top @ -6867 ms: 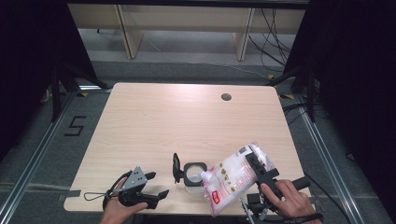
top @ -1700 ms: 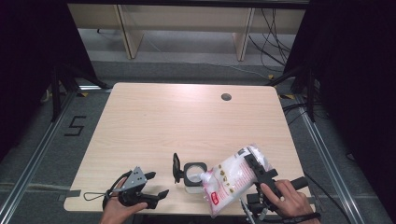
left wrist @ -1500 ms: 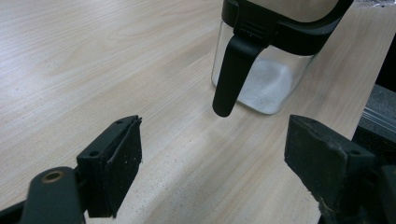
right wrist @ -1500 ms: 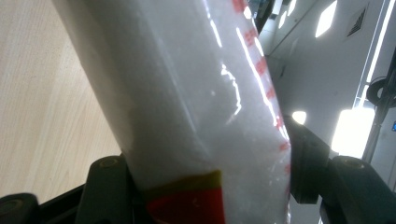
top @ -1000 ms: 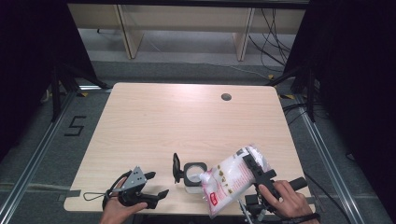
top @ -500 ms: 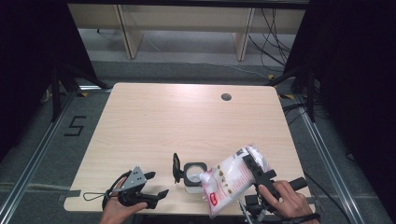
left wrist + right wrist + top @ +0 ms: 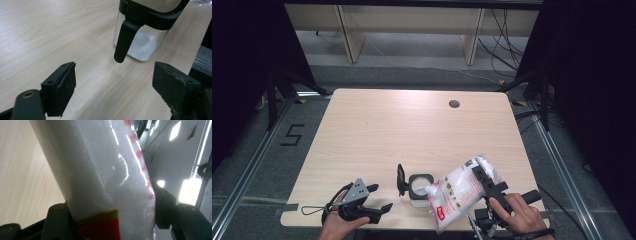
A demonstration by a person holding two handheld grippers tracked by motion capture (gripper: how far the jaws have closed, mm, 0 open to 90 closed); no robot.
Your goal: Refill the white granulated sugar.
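The right gripper clamps a clear plastic bag of white granules, tipped toward the square glass jar just left of it. Pouring is underway; next, tilt steadily.

Bag: clear plastic pouch full of white granules, red print and a red-yellow band at one end; held tilted off the table near its front edge, one corner dipping down to the jar's open mouth, the other end raised toward the right; Jar: small square glass container, black rim, black lid flipped open and standing upright on its left side; upright on the table, partly filled with white granules.
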